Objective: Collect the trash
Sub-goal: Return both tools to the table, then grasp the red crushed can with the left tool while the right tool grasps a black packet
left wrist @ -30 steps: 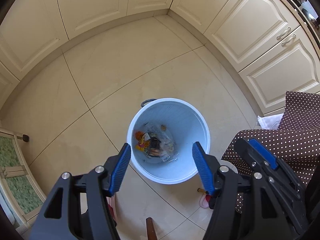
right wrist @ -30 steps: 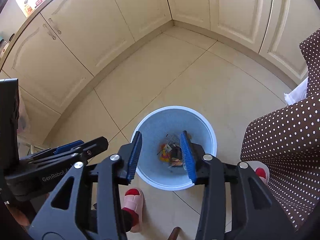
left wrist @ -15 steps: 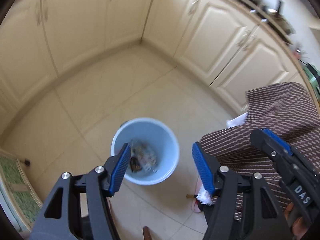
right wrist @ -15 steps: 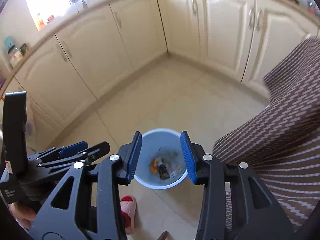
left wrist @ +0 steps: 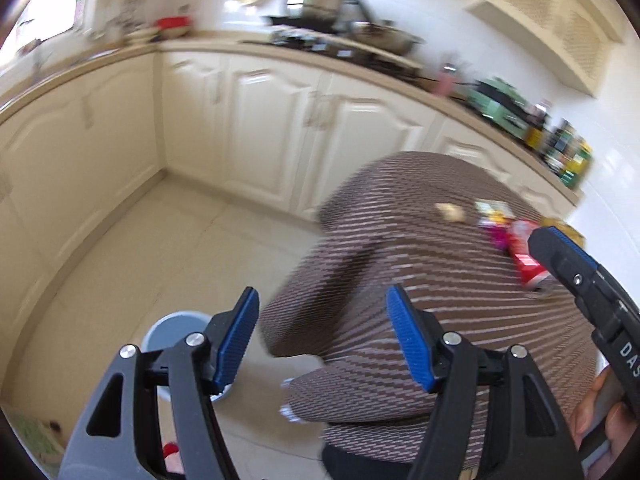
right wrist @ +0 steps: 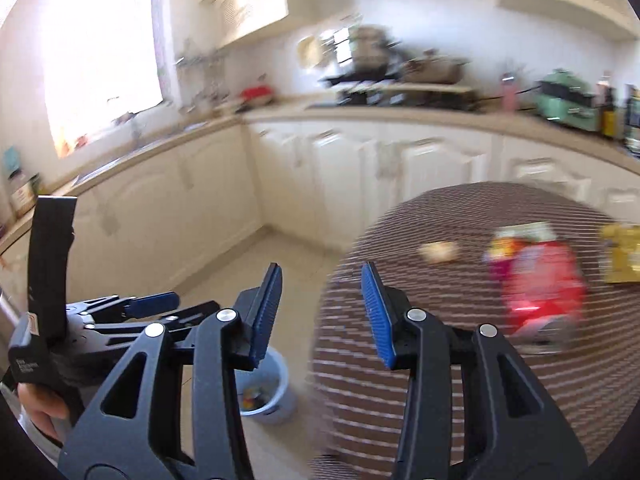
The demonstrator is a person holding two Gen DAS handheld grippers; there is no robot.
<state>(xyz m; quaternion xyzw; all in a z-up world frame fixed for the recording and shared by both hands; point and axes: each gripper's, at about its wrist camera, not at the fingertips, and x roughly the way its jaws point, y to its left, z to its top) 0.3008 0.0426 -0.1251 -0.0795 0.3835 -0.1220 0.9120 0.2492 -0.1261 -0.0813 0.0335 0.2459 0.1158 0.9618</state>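
Blue bin [right wrist: 267,392] at six o'clock already holds scraps; red packet [right wrist: 540,284] and wrappers wait on the desk [right wrist: 440,360] at three o'clock. Left tool [left wrist: 322,338], jaws just opening wider, and right tool [right wrist: 320,312] gape empty.

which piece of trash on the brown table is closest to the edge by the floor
The small beige crumpled scrap. It lies alone nearest the round brown tablecloth's floor-side edge; the red packet and the yellow wrapper sit farther in.

"DAS" on right gripper [left wrist: 560,256]
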